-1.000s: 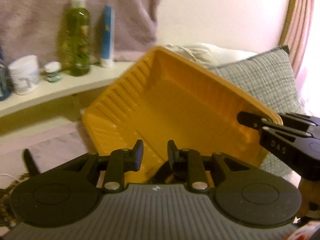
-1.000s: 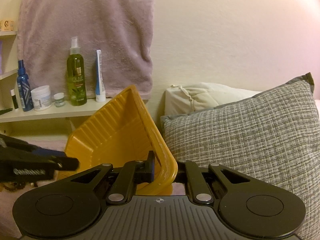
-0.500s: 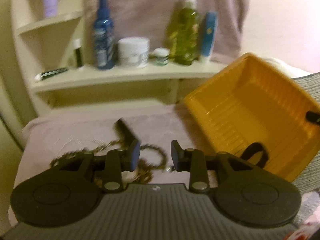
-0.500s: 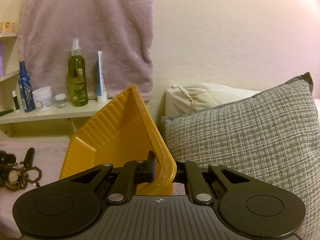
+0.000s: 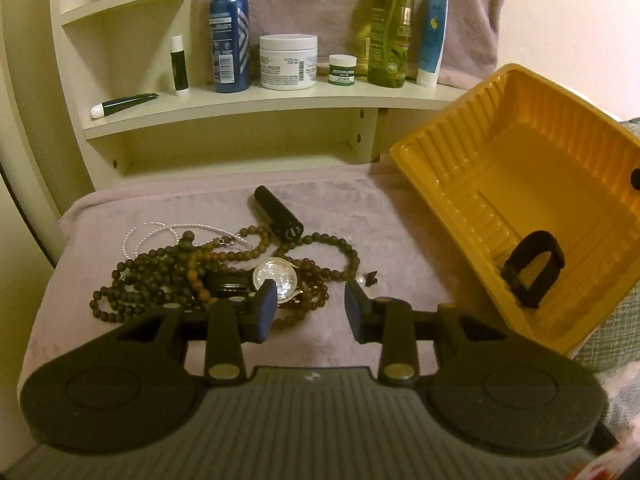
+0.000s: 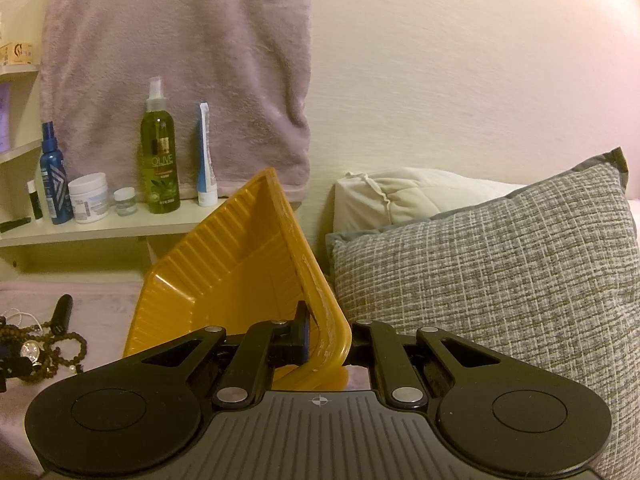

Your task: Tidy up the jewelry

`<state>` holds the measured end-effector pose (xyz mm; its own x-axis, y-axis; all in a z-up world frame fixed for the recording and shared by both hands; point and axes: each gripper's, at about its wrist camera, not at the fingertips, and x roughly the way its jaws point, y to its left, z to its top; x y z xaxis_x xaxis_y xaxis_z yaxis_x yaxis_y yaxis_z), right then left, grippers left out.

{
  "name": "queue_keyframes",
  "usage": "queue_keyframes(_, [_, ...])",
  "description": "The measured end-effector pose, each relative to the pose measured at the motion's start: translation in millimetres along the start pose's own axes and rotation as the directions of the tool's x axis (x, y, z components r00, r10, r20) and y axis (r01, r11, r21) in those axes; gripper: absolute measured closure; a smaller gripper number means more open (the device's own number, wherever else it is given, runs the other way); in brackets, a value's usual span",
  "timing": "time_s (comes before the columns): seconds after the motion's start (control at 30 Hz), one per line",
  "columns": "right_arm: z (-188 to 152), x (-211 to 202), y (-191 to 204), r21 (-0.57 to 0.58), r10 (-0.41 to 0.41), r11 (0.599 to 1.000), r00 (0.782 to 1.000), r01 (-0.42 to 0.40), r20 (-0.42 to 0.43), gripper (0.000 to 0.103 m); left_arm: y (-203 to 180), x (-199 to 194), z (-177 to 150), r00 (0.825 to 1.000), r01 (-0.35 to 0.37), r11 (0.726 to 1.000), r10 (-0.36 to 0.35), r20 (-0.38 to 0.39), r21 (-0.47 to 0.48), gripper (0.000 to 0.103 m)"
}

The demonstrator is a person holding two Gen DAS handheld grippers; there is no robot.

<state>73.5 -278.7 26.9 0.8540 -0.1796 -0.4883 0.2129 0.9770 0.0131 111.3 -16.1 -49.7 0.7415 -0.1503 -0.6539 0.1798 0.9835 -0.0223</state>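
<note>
L gripper [image 5: 310, 304] hangs over the jewelry pile, jaws wide apart, nothing between them. R gripper [image 6: 326, 338] is clamped on the rim of the yellow tray [image 5: 516, 184], holding it tipped w/ the open side toward the pile; the tray's far side leans by the grey pillow [image 6: 500, 272].

Where the stuff is: tangle of brown bead strings [image 5: 168, 276] on the pink blanket [image 5: 400, 240], a watch [image 5: 278, 278] on top near the middle, a thin white bead strand [image 5: 160, 230] at the back left, a black tube [image 5: 278, 218] lying across the back edge. One black strap [image 5: 534, 274] is in the tray already, resting low against the ribbed floor.

Step in hand, as I read it: pick the next piece. Watch looks like the best bet, since it's on top, rigid, and just ahead of the L fingertips. Come down straddling the case or band, not the beads; strands are looped through each other, so a bead grab prob. drags the whole heap. Lift slow, check nothing trails. R should keep the tray steady at this tilt: any steeper and the strap may slide out.

Vs earlier: 1 s ago the L view was filled by the tray, jaws close together, R gripper's fingers visible at the rim. Half a sec ago it was swinging toward the pile, blurred, jaws narrower. Now it's square on the pile, jaws much wider. R view barely changed: same clamp, same tilt; L gripper gone from it, pile showing at far left.
</note>
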Motion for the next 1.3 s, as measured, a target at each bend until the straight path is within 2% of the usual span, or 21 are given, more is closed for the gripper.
queue_keyframes(0.17, [0,0,0,0.0,0.002,1.0,1.0,-0.002,0.001,0.093,-7,3,-4,1.0,-0.013,0.999,0.013,0.01,0.038,0.07])
queue_keyframes(0.4, [1,0,-1,0.001,0.001,1.0,1.0,-0.001,-0.001,0.093,-25,18,-5,0.999,0.027,0.997,-0.029,0.018,0.076,0.07])
queue_keyframes(0.6, [0,1,-2,0.002,0.0,1.0,1.0,0.0,-0.004,0.093,-37,41,-2,0.999,0.049,0.996,-0.048,-0.005,0.069,0.07])
queue_keyframes(0.7, [0,1,-2,0.002,-0.001,1.0,1.0,0.001,-0.004,0.093,-39,51,-1,0.999,0.038,0.998,-0.037,-0.013,0.057,0.071])
queue_keyframes(0.97, [-1,1,-2,0.005,-0.001,1.0,1.0,0.001,-0.006,0.093,-44,59,-4,1.0,-0.003,0.998,0.003,-0.01,0.067,0.087])
queue_keyframes(1.13, [-1,1,-2,0.005,-0.002,1.0,1.0,0.002,-0.007,0.093,-45,57,-4,1.0,-0.008,0.998,0.008,0.004,0.07,0.087])
queue_keyframes(1.3, [-1,1,-2,0.003,-0.001,1.0,1.0,0.001,-0.005,0.093,-49,43,5,0.999,0.028,0.998,-0.031,0.039,0.063,0.087])
